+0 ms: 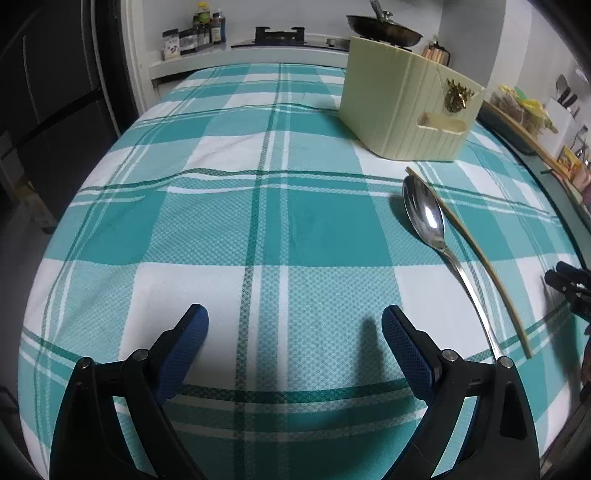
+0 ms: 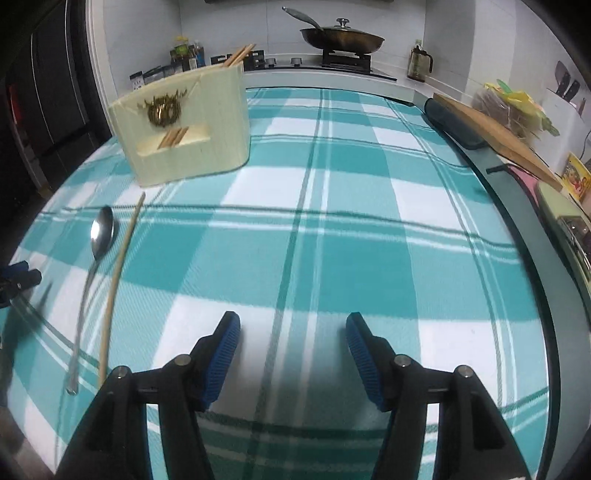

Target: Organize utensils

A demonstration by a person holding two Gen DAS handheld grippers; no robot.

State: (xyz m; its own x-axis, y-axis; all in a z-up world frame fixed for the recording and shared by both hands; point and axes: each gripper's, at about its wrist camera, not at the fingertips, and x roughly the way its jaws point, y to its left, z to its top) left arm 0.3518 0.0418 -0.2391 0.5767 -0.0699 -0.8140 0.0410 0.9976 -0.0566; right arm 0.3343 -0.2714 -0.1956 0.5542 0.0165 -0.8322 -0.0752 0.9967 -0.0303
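A steel spoon (image 1: 430, 225) (image 2: 100, 236) and one wooden chopstick (image 1: 476, 254) (image 2: 120, 280) lie side by side on the teal checked tablecloth (image 1: 258, 221) (image 2: 332, 240). Beyond them stands a cream utensil holder (image 1: 406, 107) (image 2: 184, 129) with chopsticks (image 2: 238, 55) poking out of its top. My left gripper (image 1: 295, 325) hovers open over bare cloth, left of the spoon. My right gripper (image 2: 293, 328) is open over bare cloth, right of the chopstick. Each gripper's tip shows at the edge of the other's view (image 1: 569, 288) (image 2: 18, 278).
Behind the table runs a counter with a stove, a lidded pan (image 2: 341, 37) (image 1: 384, 29), spice bottles (image 1: 195, 33) and a jug (image 2: 419, 64). A wooden board (image 2: 495, 133) on a dark tray (image 2: 454, 125), bags and a knife block sit along the right side. A dark fridge stands at the left.
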